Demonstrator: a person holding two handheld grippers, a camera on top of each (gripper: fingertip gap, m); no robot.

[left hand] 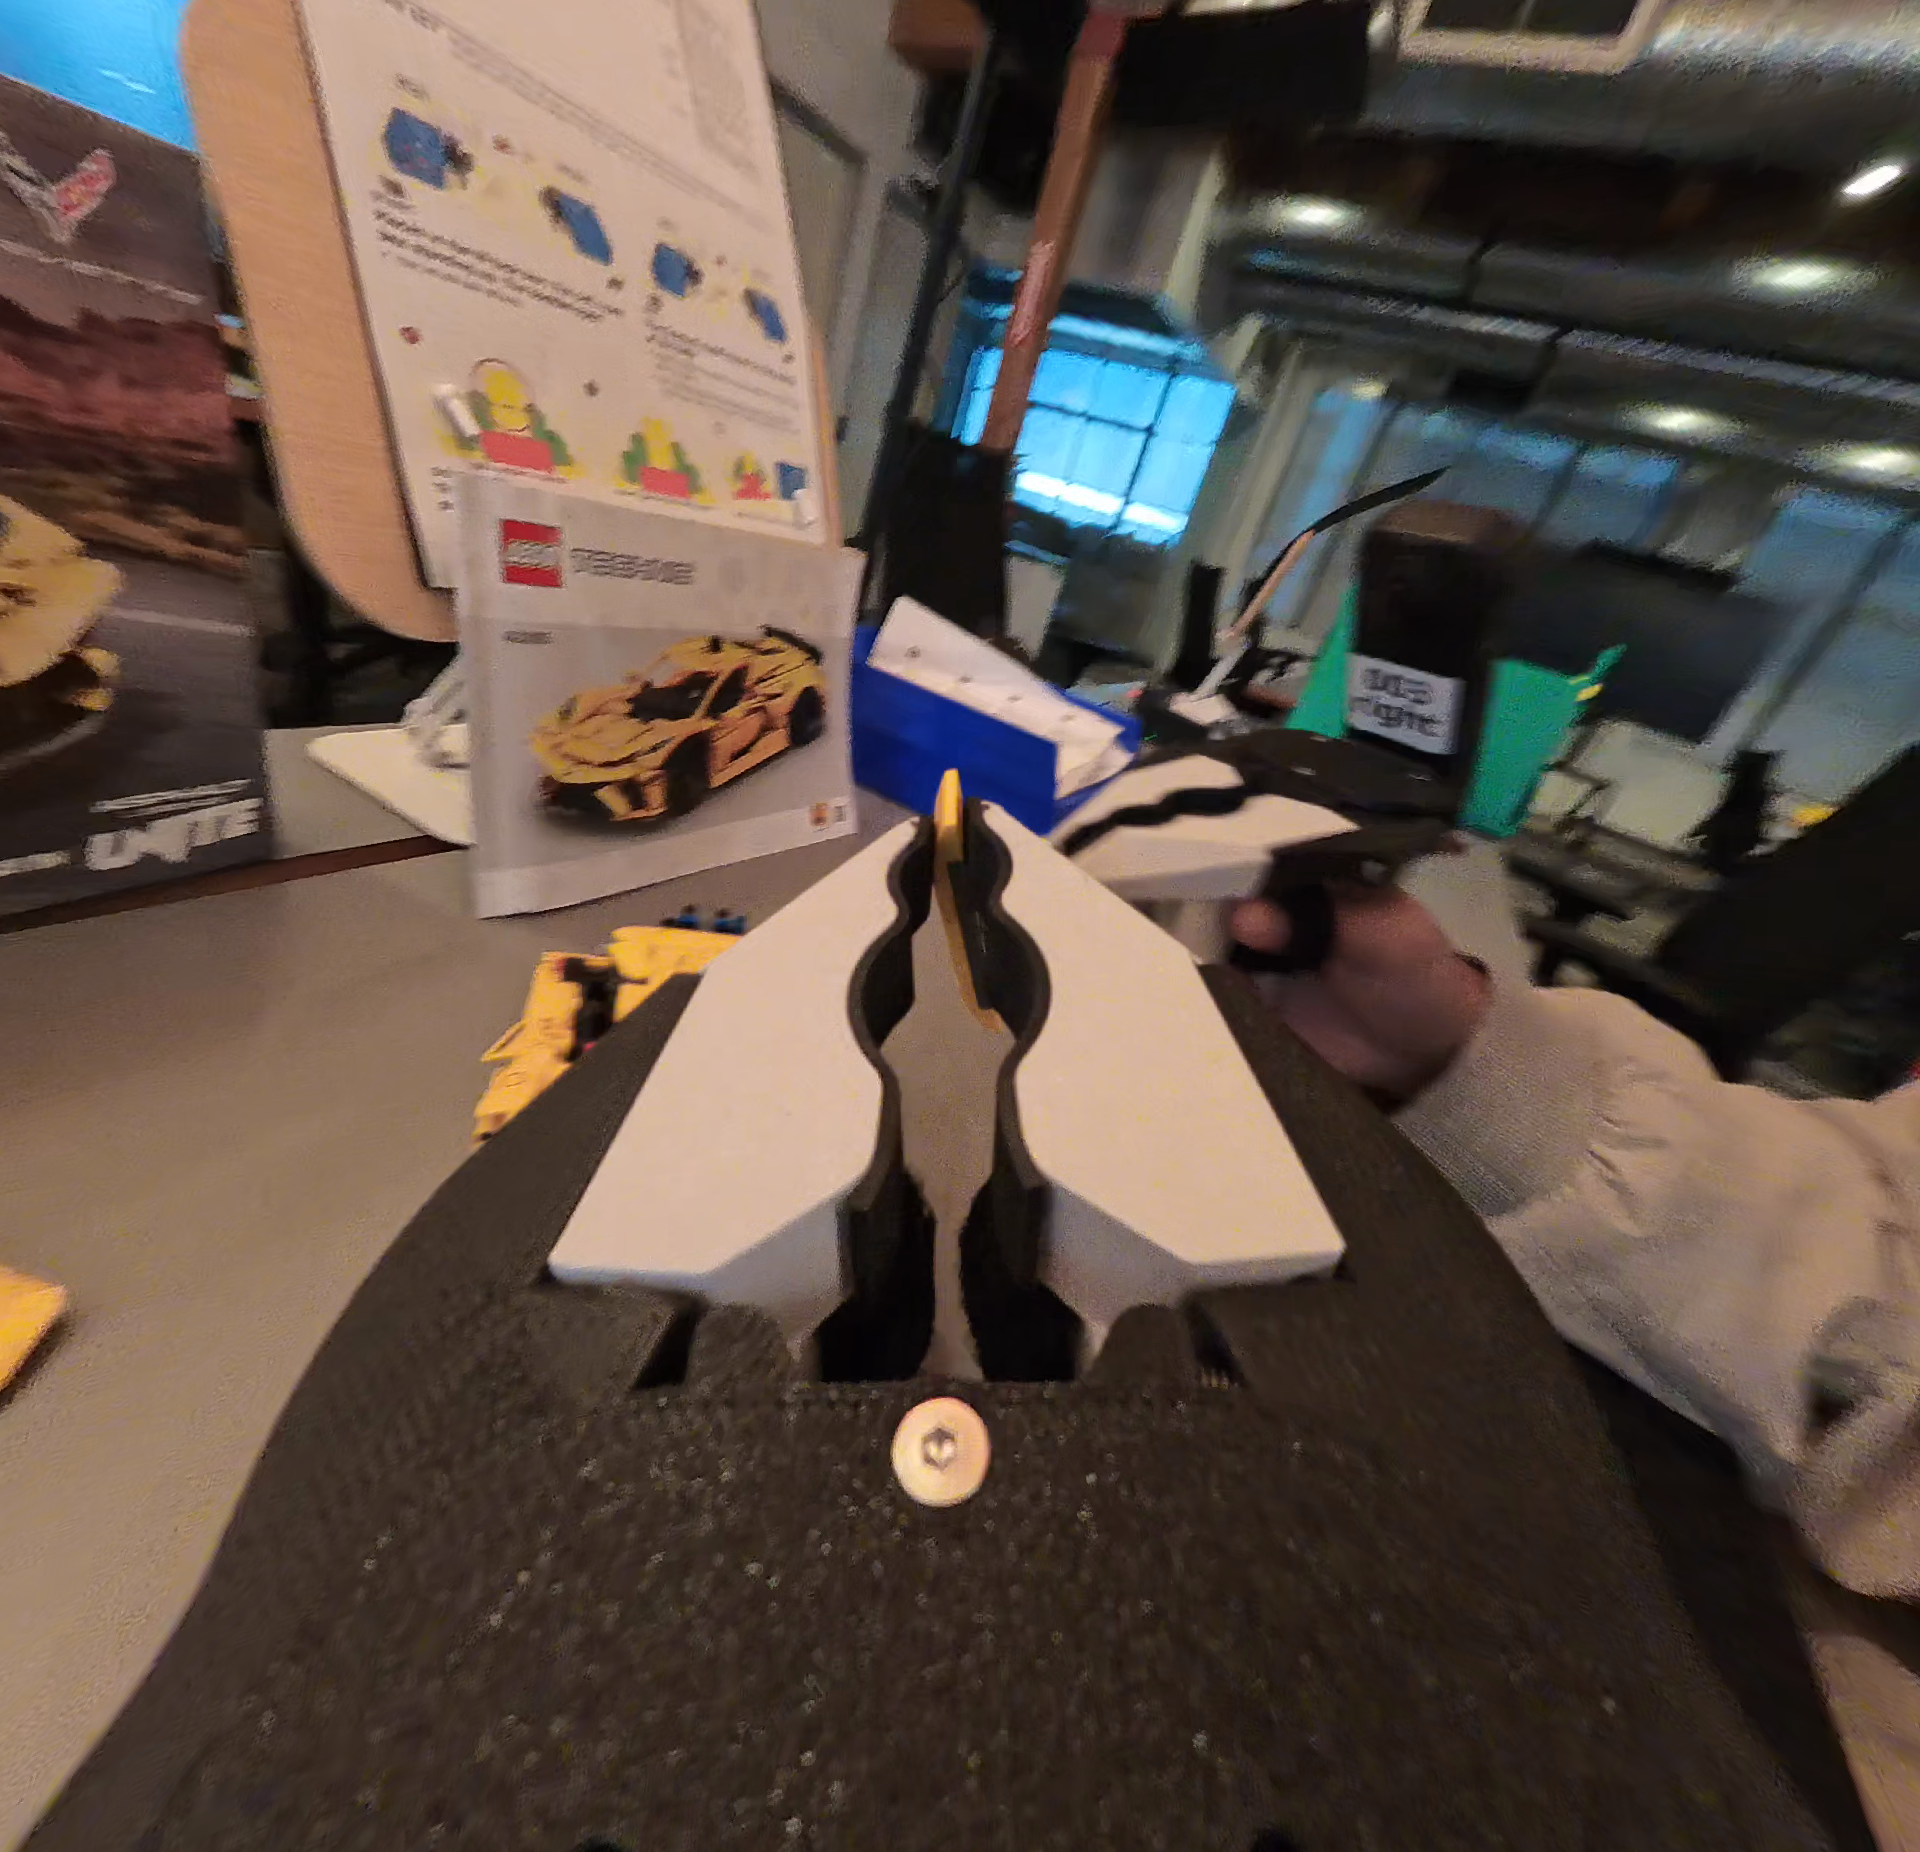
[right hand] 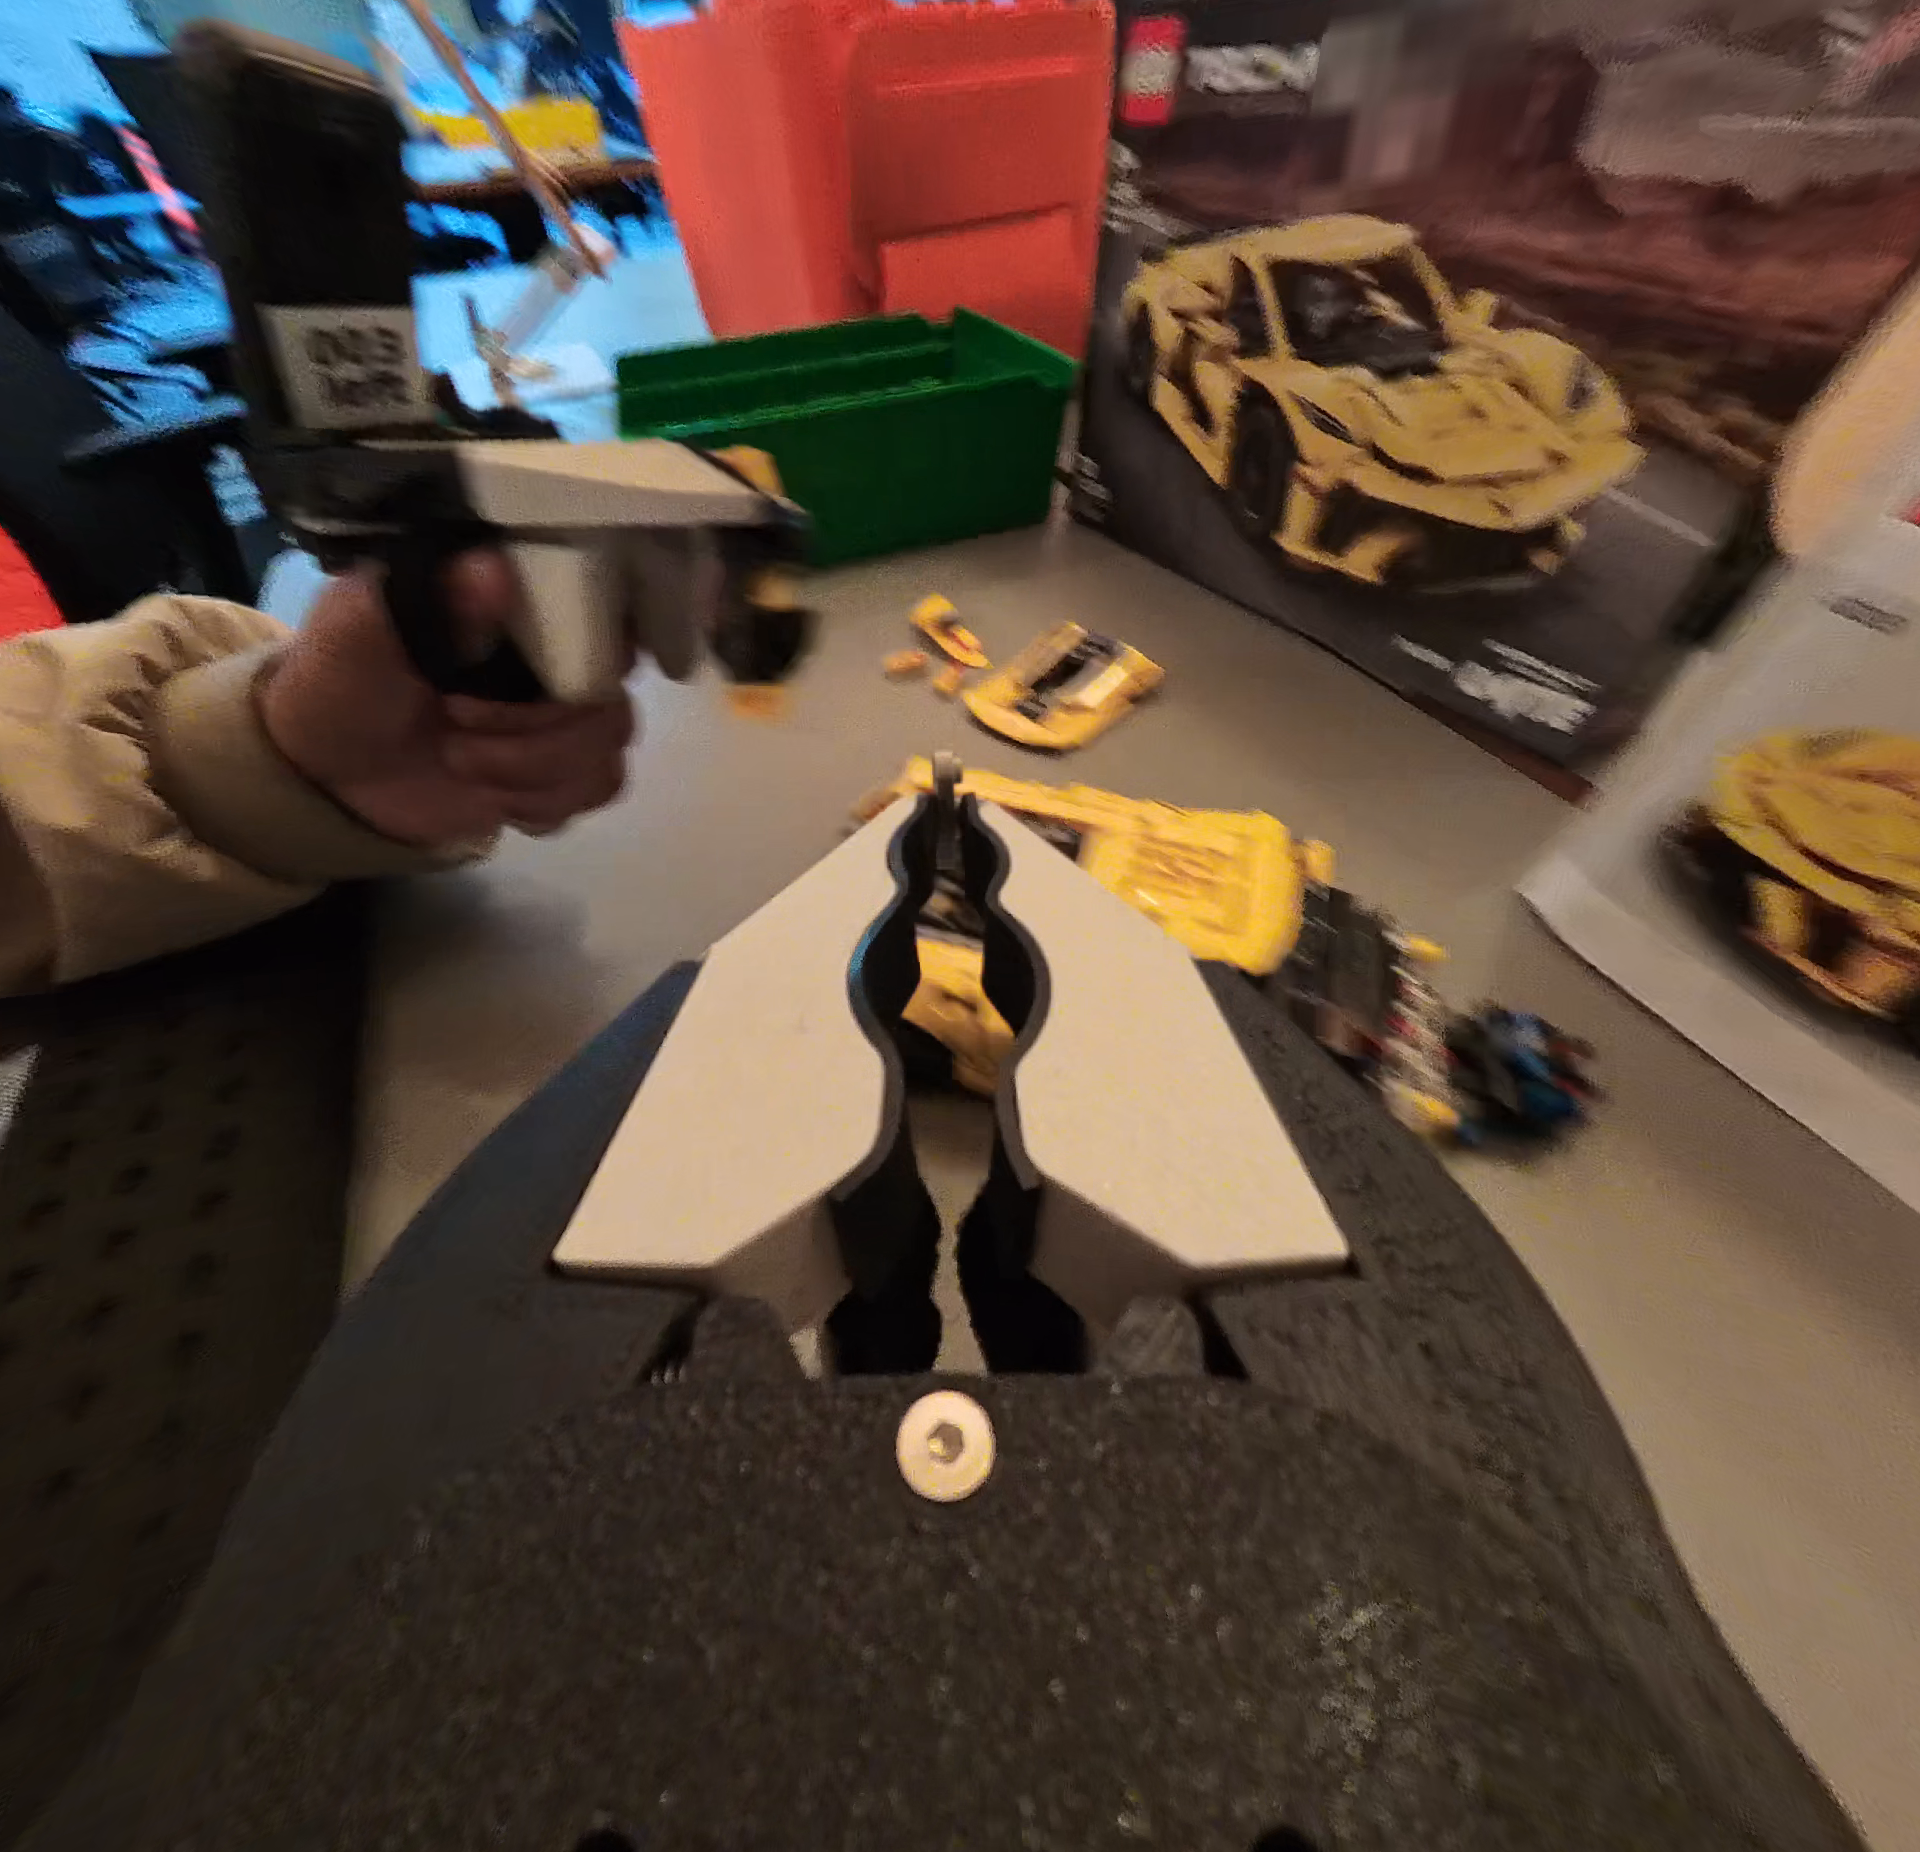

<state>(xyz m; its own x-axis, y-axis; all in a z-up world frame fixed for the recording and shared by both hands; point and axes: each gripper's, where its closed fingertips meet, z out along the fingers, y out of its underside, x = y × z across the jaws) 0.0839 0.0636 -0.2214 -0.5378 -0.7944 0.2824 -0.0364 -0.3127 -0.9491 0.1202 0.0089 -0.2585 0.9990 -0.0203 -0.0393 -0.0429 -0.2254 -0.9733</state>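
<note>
My left gripper (left hand: 951, 838) is shut on a thin yellow and black panel piece (left hand: 961, 935), held edge-on above the grey table (left hand: 260, 1075). It also shows blurred in the right wrist view (right hand: 774, 566), held by a hand, with the yellow piece (right hand: 764, 597) in its tips. My right gripper (right hand: 945, 831) is shut on a small grey piece (right hand: 945, 772) that pokes above its tips. It hovers over a partly built yellow car body (right hand: 1184, 867). In the left wrist view the right gripper (left hand: 1081, 836) is just right of my left one, and the car body (left hand: 582, 1013) lies to the left.
A booklet (left hand: 665, 711) stands behind, with a blue bin (left hand: 956, 753), a printed sheet (left hand: 561, 244) and a car box (left hand: 104, 555). The right wrist view shows a green bin (right hand: 862, 420), a red bag (right hand: 883, 140), a small yellow assembly (right hand: 1060, 680) and a blue-black part (right hand: 1517, 1064). The left gripper's tips are roughly 8 cm from the right gripper's.
</note>
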